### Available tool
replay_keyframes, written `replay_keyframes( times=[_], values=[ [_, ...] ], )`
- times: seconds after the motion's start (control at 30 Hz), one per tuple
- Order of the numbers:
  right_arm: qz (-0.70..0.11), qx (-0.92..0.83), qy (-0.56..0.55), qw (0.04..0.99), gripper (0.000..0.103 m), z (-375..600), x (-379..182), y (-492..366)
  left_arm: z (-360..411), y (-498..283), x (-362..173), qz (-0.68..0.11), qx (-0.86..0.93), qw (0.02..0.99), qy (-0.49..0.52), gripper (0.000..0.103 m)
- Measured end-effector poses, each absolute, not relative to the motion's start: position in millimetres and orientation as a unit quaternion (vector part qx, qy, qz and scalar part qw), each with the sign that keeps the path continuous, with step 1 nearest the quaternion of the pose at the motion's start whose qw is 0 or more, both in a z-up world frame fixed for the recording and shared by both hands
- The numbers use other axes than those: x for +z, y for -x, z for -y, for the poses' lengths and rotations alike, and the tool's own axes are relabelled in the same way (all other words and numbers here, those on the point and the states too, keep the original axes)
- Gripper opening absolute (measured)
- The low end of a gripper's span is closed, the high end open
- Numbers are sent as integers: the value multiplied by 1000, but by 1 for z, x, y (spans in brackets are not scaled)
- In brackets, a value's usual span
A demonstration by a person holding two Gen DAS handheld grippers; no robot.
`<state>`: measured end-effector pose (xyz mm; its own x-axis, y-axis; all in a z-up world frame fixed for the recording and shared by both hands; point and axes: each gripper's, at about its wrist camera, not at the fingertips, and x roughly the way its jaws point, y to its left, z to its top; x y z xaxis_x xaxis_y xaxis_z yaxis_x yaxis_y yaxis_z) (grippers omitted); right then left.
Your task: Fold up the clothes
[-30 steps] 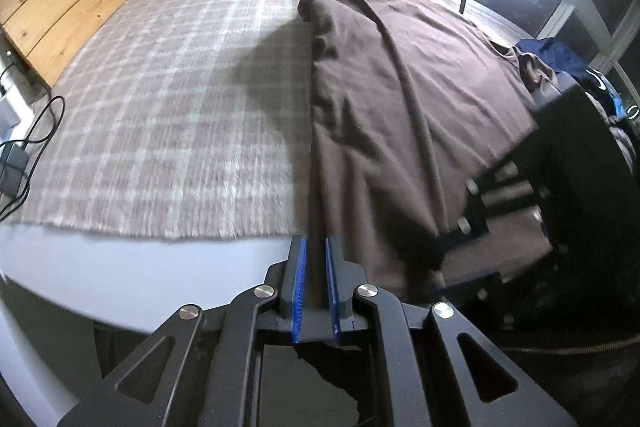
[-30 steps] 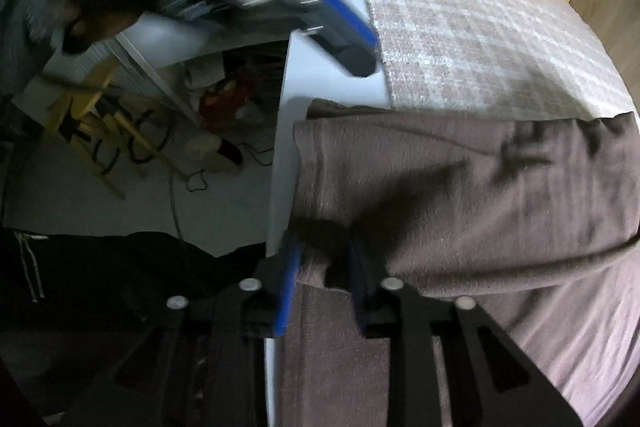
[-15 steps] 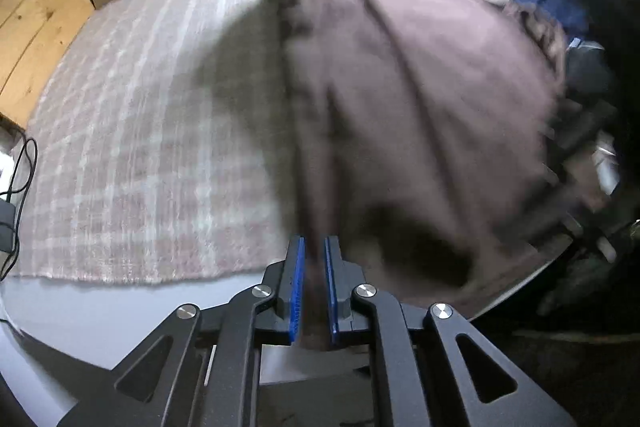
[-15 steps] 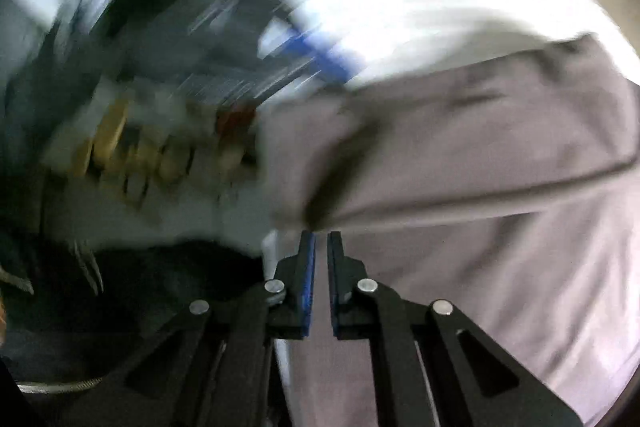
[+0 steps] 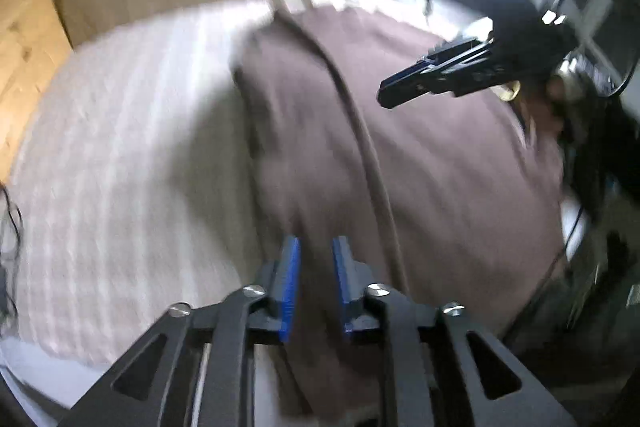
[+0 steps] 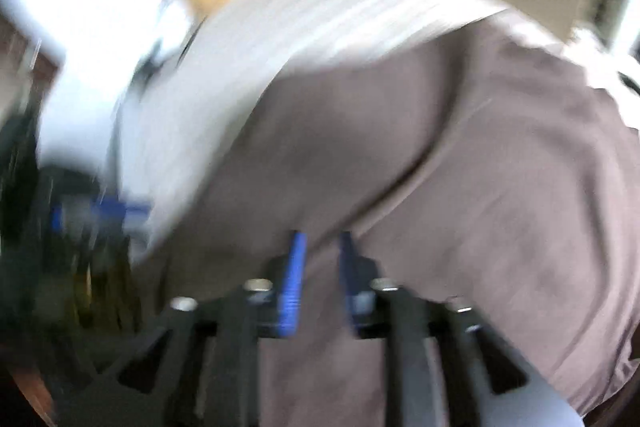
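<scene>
A big brown garment (image 5: 420,163) lies spread on a bed that has a checked blanket (image 5: 120,155) on it. The cloth covers the right part of the bed and its near end hangs over the edge toward the person. A long ridge runs down it, so it looks like one side is already laid over the other.

The left gripper (image 5: 315,281) points down at the near end of the garment. Its two blue pads (image 5: 289,287) are moving apart, with a gap between them. Brown cloth shows in that gap, but the pads do not seem to squeeze it, so I think the cloth is let go here (the picture is smeary, so this is a best guess).

The right gripper (image 6: 320,275) is above the cloth too, nearer the side of the bed. Its jaws are also opening, and brown cloth shows between and behind them, not pinched. In the left view it hangs over the far right part of the garment (image 5: 404,87).

Both grippers let go, probably because a fold is laid down and the cloth should rest flat. The next grab likely needs a fresh edge to fold again
</scene>
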<state>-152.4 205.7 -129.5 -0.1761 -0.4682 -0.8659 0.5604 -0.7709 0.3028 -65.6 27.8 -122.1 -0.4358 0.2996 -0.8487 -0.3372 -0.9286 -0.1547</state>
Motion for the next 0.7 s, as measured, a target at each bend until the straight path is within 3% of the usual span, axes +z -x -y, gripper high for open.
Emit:
replay_keyframes(
  times=[0.17, 0.27, 0.53, 0.6, 0.7],
  values=[
    [61, -808, -517, 277, 38, -239, -122, 270, -39, 140, -113, 22, 869, 189, 456, 22],
    [68, -797, -543, 258, 38, -226, -138, 312, -42, 170, -127, 31, 862, 200, 466, 22],
    [-16, -798, -573, 188, 31, -204, -186, 336, -21, 203, -202, -15, 830, 142, 539, 25],
    [-17, -800, -569, 190, 31, -207, -183, 335, -12, 203, -203, -3, 830, 136, 541, 32],
    [-37, -813, -553, 178, 31, -209, -168, 326, 1, 190, -187, 7, 840, 135, 526, 30]
  ],
)
